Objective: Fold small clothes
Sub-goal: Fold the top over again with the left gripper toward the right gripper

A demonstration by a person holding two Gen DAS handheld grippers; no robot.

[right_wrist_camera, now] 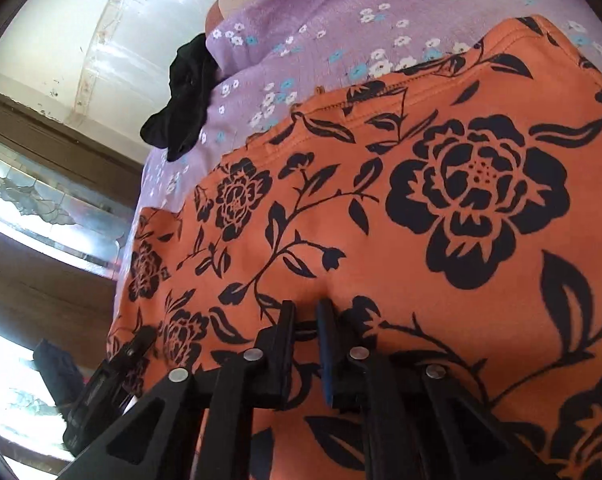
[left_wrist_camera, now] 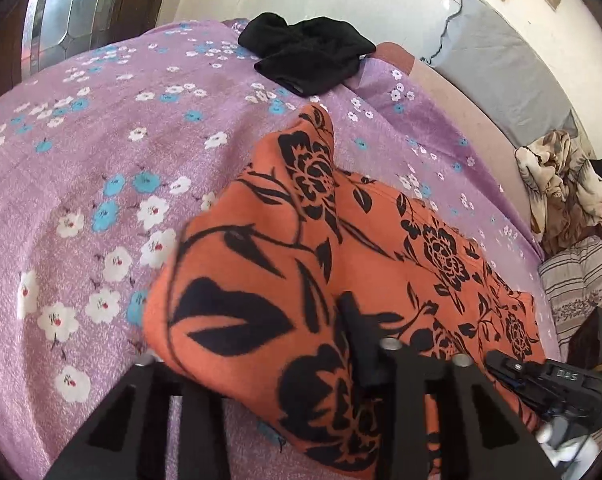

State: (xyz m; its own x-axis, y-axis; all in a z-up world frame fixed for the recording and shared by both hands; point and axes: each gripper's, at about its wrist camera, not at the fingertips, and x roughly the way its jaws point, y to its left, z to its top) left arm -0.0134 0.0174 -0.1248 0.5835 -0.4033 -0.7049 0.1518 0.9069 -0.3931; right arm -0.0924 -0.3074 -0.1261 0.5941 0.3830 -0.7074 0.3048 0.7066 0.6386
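An orange garment with black flower print (left_wrist_camera: 341, 240) lies on a purple flowered bedsheet (left_wrist_camera: 101, 140). My left gripper (left_wrist_camera: 341, 320) is shut on its near edge and lifts a fold of it; the cloth drapes over the left finger and hides it. In the right wrist view the same orange garment (right_wrist_camera: 441, 200) fills the frame. My right gripper (right_wrist_camera: 307, 312) is shut on a pinch of the cloth, fingers close together. The right gripper also shows in the left wrist view (left_wrist_camera: 541, 384) at the lower right.
A black garment (left_wrist_camera: 309, 56) lies crumpled at the far edge of the bed, also in the right wrist view (right_wrist_camera: 185, 100). A grey pillow (left_wrist_camera: 501, 72), a crumpled beige cloth (left_wrist_camera: 557, 176) and a striped cushion (left_wrist_camera: 581, 280) sit at the right. A wooden door frame stands at left.
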